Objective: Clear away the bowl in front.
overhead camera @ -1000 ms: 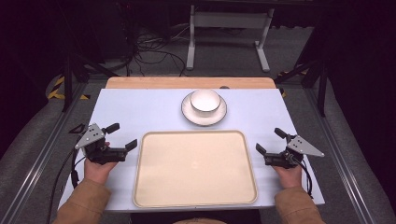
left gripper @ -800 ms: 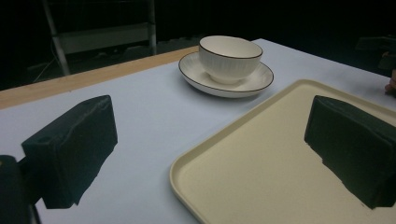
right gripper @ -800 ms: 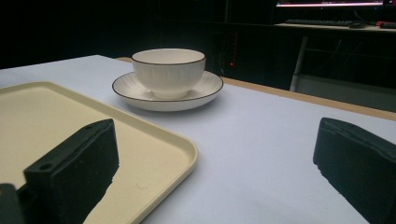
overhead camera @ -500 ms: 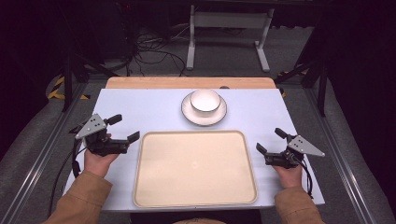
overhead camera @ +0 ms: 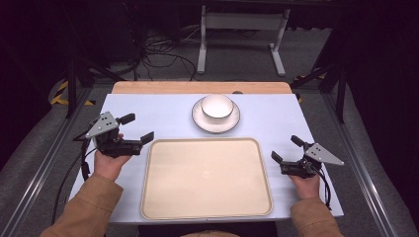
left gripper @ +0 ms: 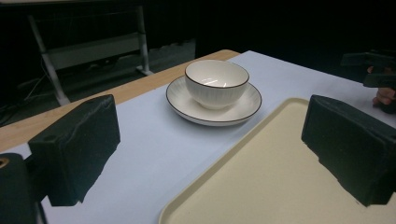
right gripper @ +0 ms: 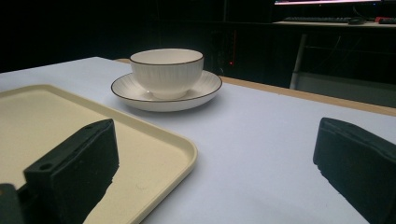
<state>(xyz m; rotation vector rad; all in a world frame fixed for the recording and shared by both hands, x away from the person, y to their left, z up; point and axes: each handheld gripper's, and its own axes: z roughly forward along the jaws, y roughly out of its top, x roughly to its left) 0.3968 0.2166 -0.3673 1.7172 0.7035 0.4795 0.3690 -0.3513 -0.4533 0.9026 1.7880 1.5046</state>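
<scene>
A white ribbed bowl (overhead camera: 216,104) with a dark rim sits on a matching saucer (overhead camera: 199,120) at the far middle of the table. Nearer me lies an empty cream tray (overhead camera: 206,177). My left gripper (overhead camera: 137,128) is open and empty, held just off the tray's far left corner and pointing right toward the bowl (left gripper: 216,83). My right gripper (overhead camera: 286,149) is open and empty, low beside the tray's right edge. Its view looks past the tray's corner (right gripper: 184,149) at the bowl (right gripper: 166,71) on its saucer (right gripper: 205,88). Both sets of jaws stand wide apart.
The pale blue table top (overhead camera: 163,111) ends in a wooden strip (overhead camera: 197,87) at the far edge. Beyond it are a metal stand (overhead camera: 242,29) and cables on the floor. From the left gripper view, the other gripper (left gripper: 373,70) shows at the far right.
My left gripper has moved forward and a little up, away from me, toward the tray's far left corner. The right gripper has stayed put.
</scene>
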